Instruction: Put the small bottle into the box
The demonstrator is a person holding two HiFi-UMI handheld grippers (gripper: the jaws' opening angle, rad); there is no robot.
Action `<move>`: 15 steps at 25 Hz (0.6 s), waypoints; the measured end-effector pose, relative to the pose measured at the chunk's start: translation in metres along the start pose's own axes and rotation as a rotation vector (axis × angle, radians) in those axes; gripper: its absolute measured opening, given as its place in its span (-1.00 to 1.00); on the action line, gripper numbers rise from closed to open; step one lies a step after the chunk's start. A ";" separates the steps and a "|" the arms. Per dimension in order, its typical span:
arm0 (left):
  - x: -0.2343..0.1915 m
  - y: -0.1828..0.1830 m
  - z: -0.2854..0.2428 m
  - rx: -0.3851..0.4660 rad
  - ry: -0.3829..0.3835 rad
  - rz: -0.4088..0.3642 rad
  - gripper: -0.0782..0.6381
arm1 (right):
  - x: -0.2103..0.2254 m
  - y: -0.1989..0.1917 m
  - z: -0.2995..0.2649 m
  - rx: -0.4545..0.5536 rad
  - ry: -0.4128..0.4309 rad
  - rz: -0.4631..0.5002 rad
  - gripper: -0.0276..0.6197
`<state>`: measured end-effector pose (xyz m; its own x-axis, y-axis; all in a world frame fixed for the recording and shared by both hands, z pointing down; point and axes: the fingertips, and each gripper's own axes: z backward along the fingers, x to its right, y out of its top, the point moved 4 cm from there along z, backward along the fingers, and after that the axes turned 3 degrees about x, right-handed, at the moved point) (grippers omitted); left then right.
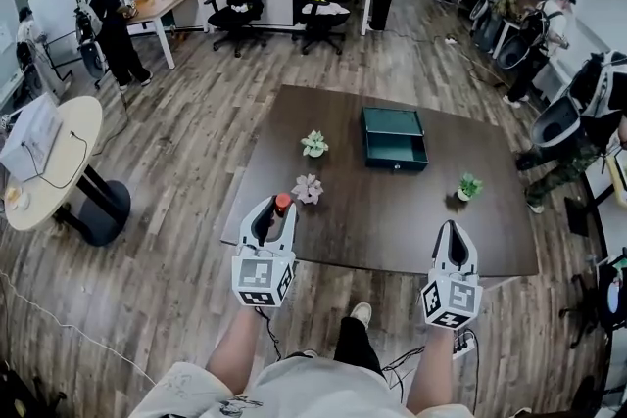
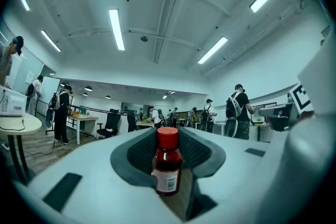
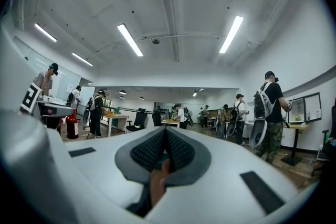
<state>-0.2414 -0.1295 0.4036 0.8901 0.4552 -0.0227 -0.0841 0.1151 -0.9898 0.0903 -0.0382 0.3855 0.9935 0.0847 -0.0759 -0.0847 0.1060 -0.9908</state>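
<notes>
The small bottle (image 1: 282, 204), dark red with a red cap and a white label, stands upright between the jaws of my left gripper (image 1: 274, 210), which is shut on it over the front left part of the brown table (image 1: 392, 225). In the left gripper view the bottle (image 2: 167, 162) sits between the dark pads. An open green box (image 1: 394, 138) lies on the table farther back, right of centre. My right gripper (image 1: 451, 230) hangs at the table's front right edge, shut with nothing in it; its pads (image 3: 178, 152) meet.
Three small potted plants (image 1: 314, 144) (image 1: 308, 188) (image 1: 469, 186) stand on the table; the pink one is just beyond the bottle. A round white table (image 1: 59, 157) stands at the left. Several people, desks and chairs fill the room behind.
</notes>
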 end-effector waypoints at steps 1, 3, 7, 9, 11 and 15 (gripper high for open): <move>0.002 -0.002 -0.008 -0.001 0.002 -0.003 -0.42 | 0.005 -0.003 -0.007 0.002 0.002 -0.003 -0.91; 0.007 -0.005 -0.028 0.000 0.003 -0.010 -0.42 | 0.017 -0.007 -0.024 0.008 0.004 -0.012 -0.91; 0.022 -0.006 -0.075 0.004 -0.001 -0.030 -0.42 | 0.047 -0.018 -0.065 0.010 0.005 -0.031 -0.91; 0.029 -0.006 -0.103 0.006 0.001 -0.040 -0.42 | 0.064 -0.022 -0.091 0.014 0.008 -0.045 -0.91; 0.039 -0.004 -0.132 0.008 0.006 -0.049 -0.42 | 0.081 -0.022 -0.117 0.020 0.018 -0.054 -0.91; 0.057 0.000 -0.182 0.014 0.009 -0.060 -0.42 | 0.116 -0.023 -0.161 0.032 0.030 -0.064 -0.91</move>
<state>-0.1089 -0.2646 0.3770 0.8979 0.4388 0.0352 -0.0367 0.1542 -0.9874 0.2201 -0.1900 0.3809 0.9987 0.0474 -0.0166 -0.0232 0.1418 -0.9896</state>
